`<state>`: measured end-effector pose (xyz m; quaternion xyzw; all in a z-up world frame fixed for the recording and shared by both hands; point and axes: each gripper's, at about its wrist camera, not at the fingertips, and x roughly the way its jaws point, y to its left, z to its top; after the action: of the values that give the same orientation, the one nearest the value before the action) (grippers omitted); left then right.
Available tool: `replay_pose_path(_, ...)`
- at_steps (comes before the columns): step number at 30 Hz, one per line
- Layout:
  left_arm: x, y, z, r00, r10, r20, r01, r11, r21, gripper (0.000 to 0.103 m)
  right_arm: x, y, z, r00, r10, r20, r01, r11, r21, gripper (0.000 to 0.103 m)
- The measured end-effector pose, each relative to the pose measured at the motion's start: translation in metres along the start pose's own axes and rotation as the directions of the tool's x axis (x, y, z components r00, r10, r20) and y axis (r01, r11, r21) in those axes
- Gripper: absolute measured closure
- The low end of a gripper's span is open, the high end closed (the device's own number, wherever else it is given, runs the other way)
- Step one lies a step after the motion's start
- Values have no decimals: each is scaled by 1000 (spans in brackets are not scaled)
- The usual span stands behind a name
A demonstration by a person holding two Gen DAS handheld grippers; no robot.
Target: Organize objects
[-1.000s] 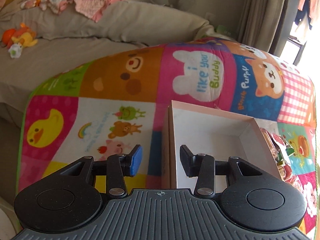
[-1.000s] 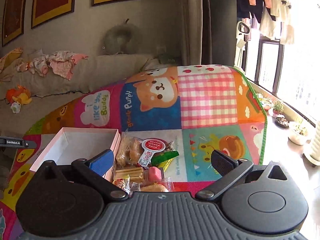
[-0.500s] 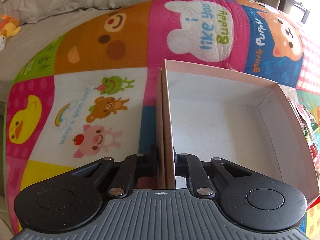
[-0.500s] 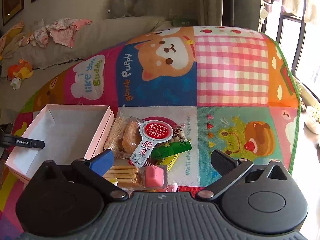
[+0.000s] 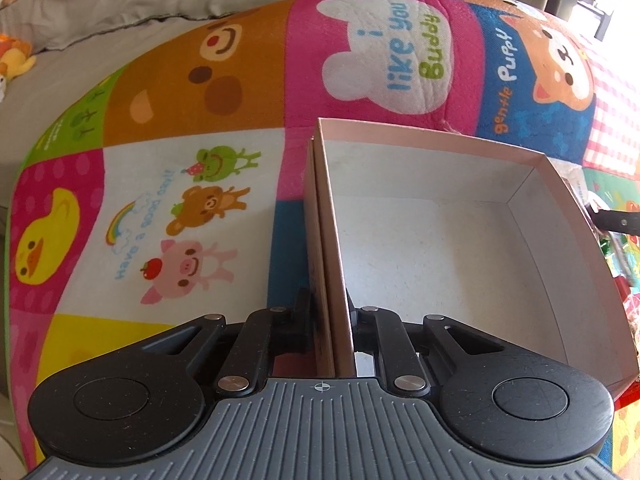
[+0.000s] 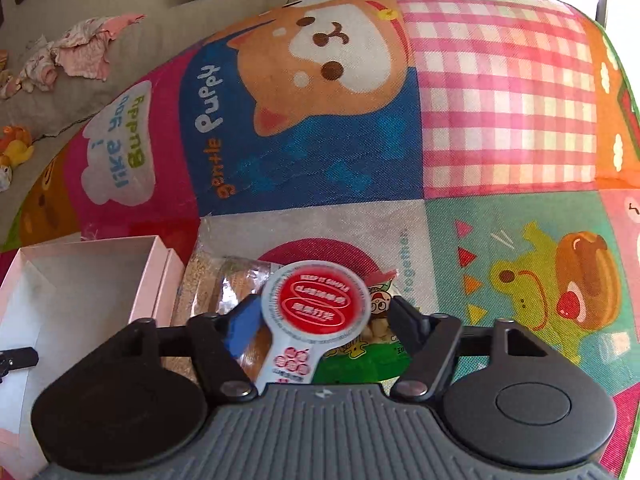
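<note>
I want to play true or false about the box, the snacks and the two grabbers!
1. The pink cardboard box is empty. True.
2. The left gripper is wide open. False: its fingers pinch the box's side wall.
3. The round red-and-white lidded snack lies between the right gripper fingers. True; they are closing around it.
4. The snacks are inside the box. False: they lie beside it on the colourful cartoon play mat.
</note>
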<state>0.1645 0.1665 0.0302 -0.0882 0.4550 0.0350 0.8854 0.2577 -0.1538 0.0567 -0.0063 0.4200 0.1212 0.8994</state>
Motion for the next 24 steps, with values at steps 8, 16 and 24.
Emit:
replay_pose_path(8,-2,2,-4,1000,-12,24,12,1000,-15,88,-103,-9,-42,997,42,65,-41,999,-15,44)
replay_pose_path(16,-3,4,-7,999,-20,36,20,1000,-20,87,-148,18,-133,995,85,-61,-92,989,-115,44)
replay_pose_path(24,-3,4,-7,999,-25,29,26,999,-22,87,-139,42,-160,999,23,-31,-30,970,-240,35)
